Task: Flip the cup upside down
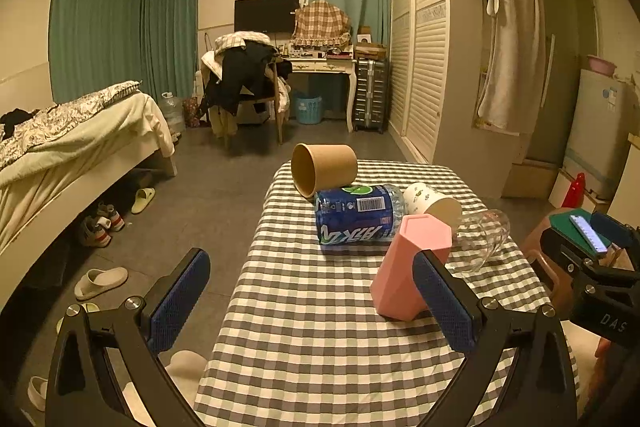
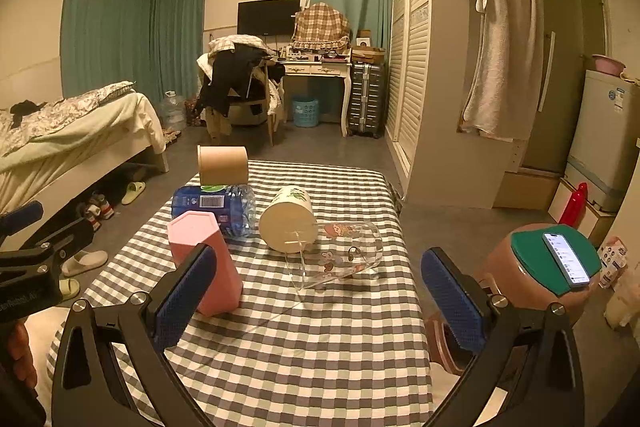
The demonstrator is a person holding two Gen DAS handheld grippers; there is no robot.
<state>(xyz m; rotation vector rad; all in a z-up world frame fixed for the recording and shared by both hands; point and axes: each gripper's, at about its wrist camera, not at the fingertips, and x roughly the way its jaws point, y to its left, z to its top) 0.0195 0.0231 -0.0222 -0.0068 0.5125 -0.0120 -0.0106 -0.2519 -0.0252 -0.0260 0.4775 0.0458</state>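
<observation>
A pink hexagonal cup (image 1: 404, 267) (image 2: 202, 259) stands on the checkered table (image 1: 320, 307) (image 2: 300, 339) with its closed end up. A brown paper cup (image 1: 324, 169) (image 2: 223, 165), a white printed paper cup (image 1: 430, 203) (image 2: 286, 219) and a clear glass cup (image 1: 482, 239) (image 2: 340, 255) lie on their sides. My left gripper (image 1: 312, 303) is open and empty, its right finger just in front of the pink cup. My right gripper (image 2: 320, 303) is open and empty, near the table's front, in front of the glass cup.
A blue-labelled plastic bottle (image 1: 354, 215) (image 2: 216, 207) lies on its side mid-table. A brown stool with a green top and a phone (image 2: 560, 259) stands right of the table. A bed (image 1: 60, 147) and slippers (image 1: 100, 283) are on the left.
</observation>
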